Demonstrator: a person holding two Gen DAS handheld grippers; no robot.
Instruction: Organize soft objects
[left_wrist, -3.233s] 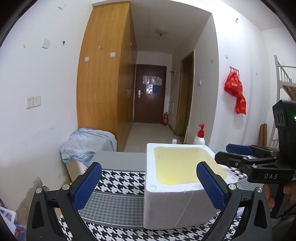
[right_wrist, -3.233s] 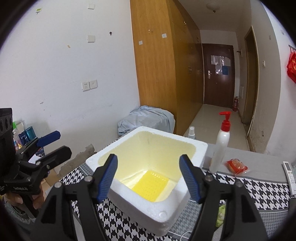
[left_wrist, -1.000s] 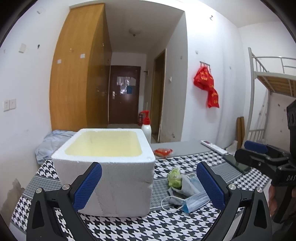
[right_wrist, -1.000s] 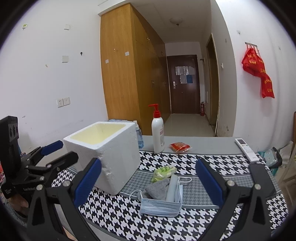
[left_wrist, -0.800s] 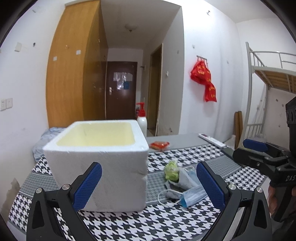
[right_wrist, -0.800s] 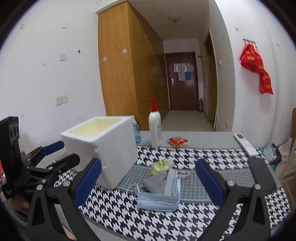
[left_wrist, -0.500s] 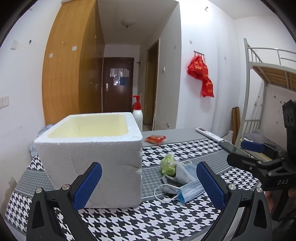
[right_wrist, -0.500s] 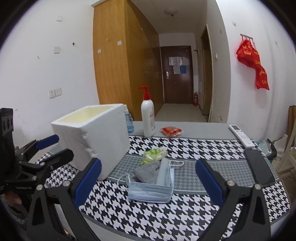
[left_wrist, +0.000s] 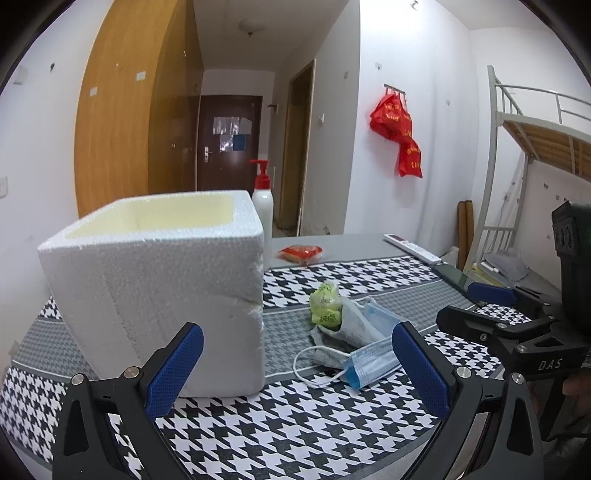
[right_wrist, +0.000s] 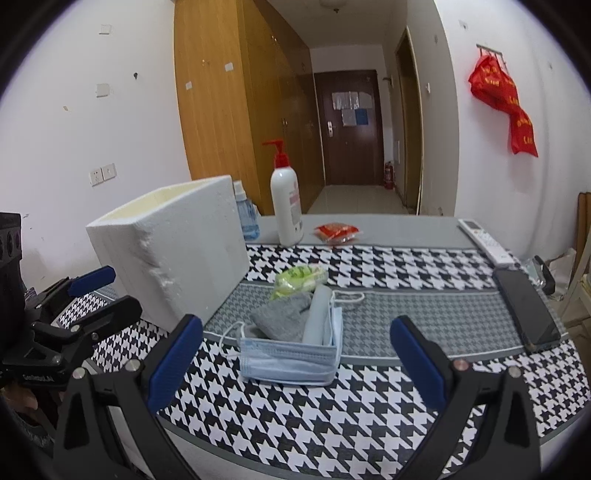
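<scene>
A pump bottle (right_wrist: 285, 201), red packet (right_wrist: 337, 232), remote (right_wrist: 484, 242) and phone (right_wrist: 524, 309) ring the soft pile: blue mask (right_wrist: 291, 356), grey cloth (right_wrist: 282, 320), green bag (right_wrist: 300, 278), just beside the foam box (left_wrist: 159, 288). Both the left gripper (left_wrist: 295, 365) and right gripper (right_wrist: 295, 363) hover empty, fingers wide apart, having pulled back from over the box.

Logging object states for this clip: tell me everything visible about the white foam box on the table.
The white foam box is an open-topped, thick-walled cube of pebbly polystyrene with a yellowish inner wall. It stands upright on the houndstooth tablecloth, left of the pile of soft items. One vertical corner is chipped. Neither gripper touches it; its contents are hidden.
</scene>
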